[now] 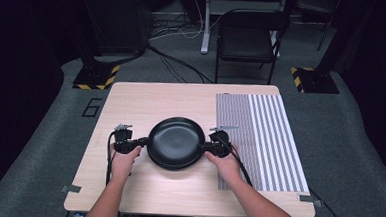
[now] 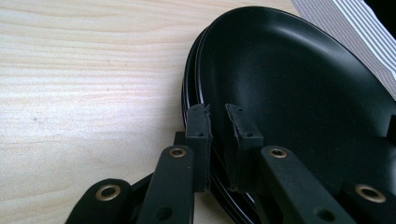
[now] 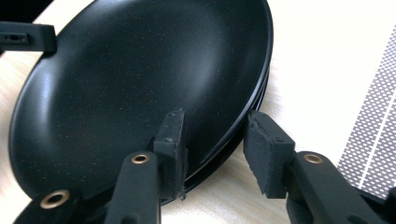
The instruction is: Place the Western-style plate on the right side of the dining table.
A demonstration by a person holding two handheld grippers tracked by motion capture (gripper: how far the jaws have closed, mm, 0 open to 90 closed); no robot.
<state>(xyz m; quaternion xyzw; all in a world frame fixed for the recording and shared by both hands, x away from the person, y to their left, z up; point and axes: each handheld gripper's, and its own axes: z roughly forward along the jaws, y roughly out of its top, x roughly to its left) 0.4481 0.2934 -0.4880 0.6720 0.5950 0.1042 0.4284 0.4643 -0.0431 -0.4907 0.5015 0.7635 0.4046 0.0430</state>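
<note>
A stack of black plates [image 1: 175, 140] lies on the wooden table [image 1: 146, 98], near its middle. My left gripper [image 1: 141, 142] is at the stack's left edge. In the left gripper view its jaws [image 2: 218, 123] stand close together, pinching the rim of the top plate [image 2: 299, 93]. My right gripper [image 1: 205, 146] is at the stack's right edge. In the right gripper view it [image 3: 212, 130] is open, one jaw over the top plate [image 3: 140, 79] and the other outside the rims, with a clear gap. A hand holds each gripper.
A grey-and-white striped mat [image 1: 264, 137] covers the table's right part, right beside the right gripper. A black folding chair [image 1: 247, 39] stands on the floor beyond the table's far edge. Bare wood lies left of the plates and in front of them.
</note>
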